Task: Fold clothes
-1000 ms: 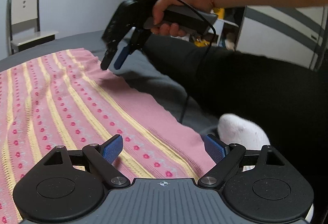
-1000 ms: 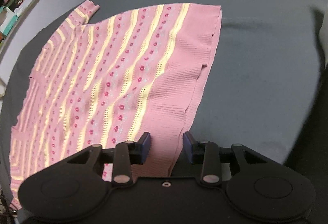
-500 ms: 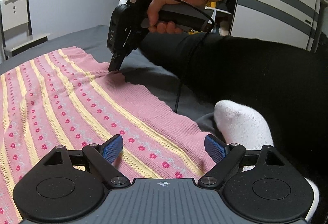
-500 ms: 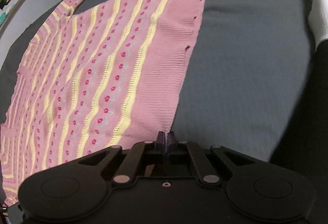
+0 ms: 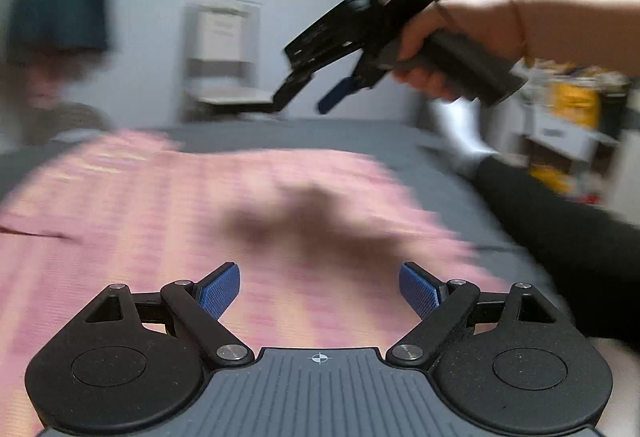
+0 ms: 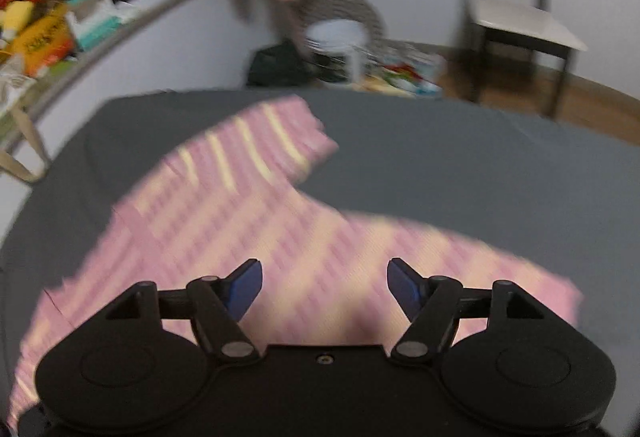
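Note:
A pink knitted garment (image 5: 168,205) with yellow stripes lies spread on the grey bed cover (image 5: 360,141); both views are motion-blurred. My left gripper (image 5: 319,291) hovers open above the cloth with nothing between its blue pads. In the left wrist view my right gripper (image 5: 304,95) is raised in the air over the far side of the garment, held by a hand, its fingers apart and empty. The right wrist view shows the same gripper (image 6: 325,287) open above the garment (image 6: 280,237), with a sleeve (image 6: 272,141) stretching away on the cover (image 6: 480,177).
A person's dark-clad leg (image 5: 560,229) lies along the right of the bed. A chair (image 6: 516,13) stands beyond the far edge, beside a round basket (image 6: 340,25) and floor clutter. Shelves with boxes (image 6: 44,33) line the left wall.
The right gripper, shut on the garment's edge half a second ago, has let go, opened and lifted high. The left gripper has swung to face across the garment. The hem now lies elsewhere.

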A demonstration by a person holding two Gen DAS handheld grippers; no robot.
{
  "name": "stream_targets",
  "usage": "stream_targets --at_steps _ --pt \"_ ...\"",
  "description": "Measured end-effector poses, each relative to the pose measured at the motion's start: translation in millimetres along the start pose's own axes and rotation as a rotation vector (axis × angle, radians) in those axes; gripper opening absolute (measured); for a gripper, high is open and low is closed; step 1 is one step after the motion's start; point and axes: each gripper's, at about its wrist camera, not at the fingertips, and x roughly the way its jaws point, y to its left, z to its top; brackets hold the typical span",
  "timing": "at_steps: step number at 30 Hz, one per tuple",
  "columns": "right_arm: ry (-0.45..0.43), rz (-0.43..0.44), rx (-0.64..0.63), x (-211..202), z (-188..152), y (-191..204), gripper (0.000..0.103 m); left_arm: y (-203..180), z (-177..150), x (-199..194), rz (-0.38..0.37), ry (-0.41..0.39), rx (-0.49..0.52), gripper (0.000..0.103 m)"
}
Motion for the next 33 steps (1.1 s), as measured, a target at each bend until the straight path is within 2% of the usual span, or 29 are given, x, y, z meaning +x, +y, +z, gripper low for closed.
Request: stream_targets --at_steps 3,6,7,9,11,12,13,15,18,21,22,23,24,25,29,32,33 --pt "-0.002 0.043 0.107 60 40 -1 0.067 26 -2 3 0.109 -0.003 -0.073 0.087" --pt "0.03 0.035 0.223 116 60 -11 0.058 52 -4 6 0.219 -0.005 -0.147 0.087" --pt "0.032 0.044 0.256 127 61 -16 0.051 61 -5 7 0.255 -0.006 -0.171 0.087" --pt "0.036 0.062 0.323 146 60 -25 0.046 68 -9 12 0.258 0.02 -0.205 0.087" --pt "0.039 0.081 0.389 166 60 -34 0.041 65 -14 13 0.251 0.02 -0.189 0.087" --pt "0.041 0.09 0.423 176 59 -39 0.035 64 -15 14 0.249 0.022 -0.171 0.087" --pt "0.05 0.117 0.439 180 60 -42 0.004 62 -15 15 0.248 0.026 -0.151 0.087" --pt "0.0 0.072 0.405 179 64 -45 0.005 60 -17 17 0.253 0.026 -0.125 0.087" --pt "-0.027 0.006 0.386 177 62 -52 0.005 60 -16 20 0.257 0.025 -0.111 0.088" --pt "-0.041 0.036 0.439 179 57 -57 0.008 62 -15 17 0.257 0.026 -0.11 0.091" --pt "-0.043 0.067 0.46 179 56 -59 0.021 62 -15 15 0.258 0.027 -0.11 0.091" --pt "-0.052 0.094 0.483 178 58 -60 0.042 62 -15 14 0.258 0.027 -0.11 0.091" --pt "-0.061 0.121 0.506 176 59 -62 0.054 62 -15 12 0.258 0.027 -0.11 0.091" --pt "-0.076 0.107 0.519 175 60 -60 0.07 63 -14 11 0.258 0.028 -0.11 0.091" --pt "-0.157 0.05 0.511 167 61 -53 0.071 64 -13 9 0.261 0.03 -0.111 0.091" --pt "-0.192 0.075 0.321 167 77 -32 0.07 65 -14 10 0.259 0.025 -0.117 0.091" --pt "-0.176 0.062 0.213 169 86 -20 0.07 66 -15 10 0.259 0.023 -0.118 0.091"
